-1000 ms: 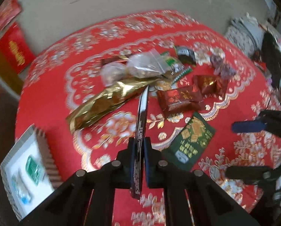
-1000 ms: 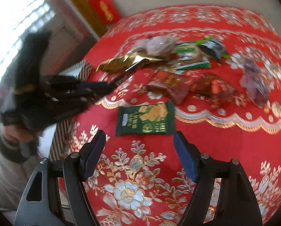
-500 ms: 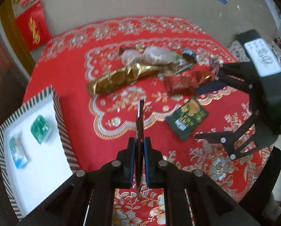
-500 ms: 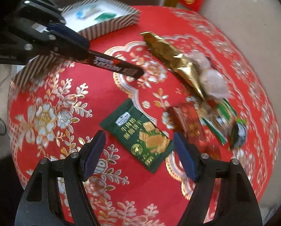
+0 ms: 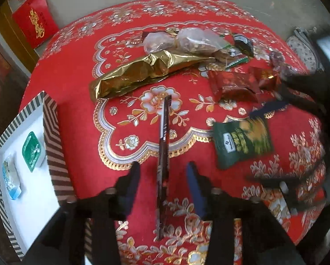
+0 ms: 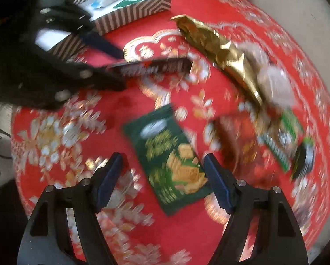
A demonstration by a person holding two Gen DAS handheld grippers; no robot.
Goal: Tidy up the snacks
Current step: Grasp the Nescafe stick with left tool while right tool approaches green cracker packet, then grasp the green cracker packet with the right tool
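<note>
Bench, round, under a red floral cloth. Striped box at its edge, holding two small packets. Gold foil bag among heaped snacks. Green cracker packet flat below the right gripper, fingers apart. Slim brown stick packet between the left gripper fingers, which have just been opening, pads clear of it.

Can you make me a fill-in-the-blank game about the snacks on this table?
1. The long crinkly wrapper above the brown stick packet is ____ coloured.
2. The right tongs hover over a dark ____ cracker packet.
3. The striped box holds ____ small items.
4. The tablecloth is mainly ____.

Missing words: gold; green; two; red
</note>
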